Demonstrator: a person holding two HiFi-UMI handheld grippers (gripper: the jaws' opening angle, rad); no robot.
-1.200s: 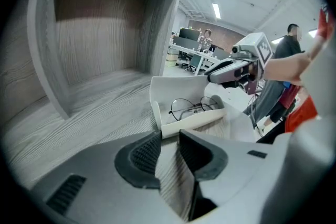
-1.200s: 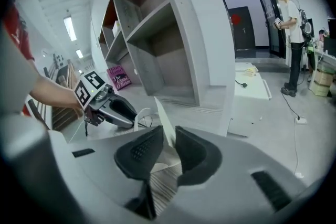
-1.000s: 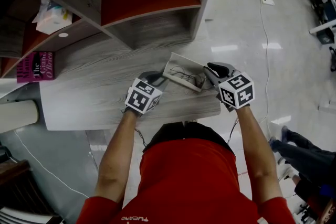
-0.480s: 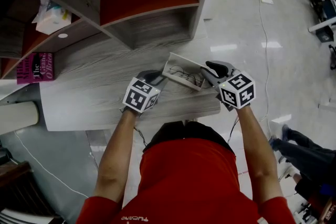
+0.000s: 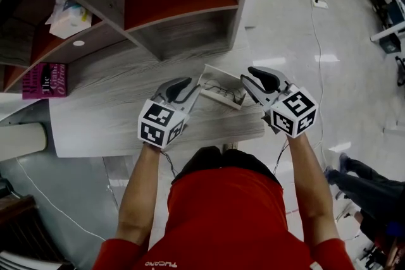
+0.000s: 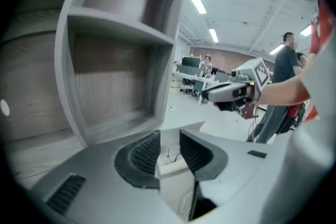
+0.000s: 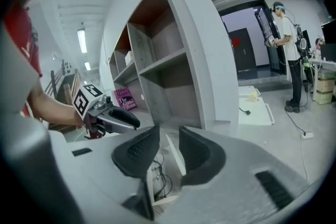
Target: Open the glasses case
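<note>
The white glasses case (image 5: 221, 90) lies open on the grey wooden table (image 5: 107, 110), its lid (image 7: 176, 157) standing up and dark-framed glasses (image 7: 157, 178) inside. My left gripper (image 5: 185, 88) hangs above the case's left end, jaws wide apart with nothing in them. In the left gripper view the case (image 6: 171, 166) shows below and beyond that gripper (image 6: 169, 147). My right gripper (image 5: 252, 78) hovers over the case's right end. In the right gripper view its jaws (image 7: 168, 147) stand slightly apart, the case (image 7: 156, 198) below them and untouched.
A grey shelf unit with red-brown backs (image 5: 177, 9) rises just behind the case. A pink book (image 5: 44, 80) and a white packet (image 5: 66, 19) lie on the left shelves. The table's front edge (image 5: 158, 137) runs under my hands. People stand on the floor at right.
Both grippers have lifted up off the case. The right jaws have parted a little. The case stays open on the table.
</note>
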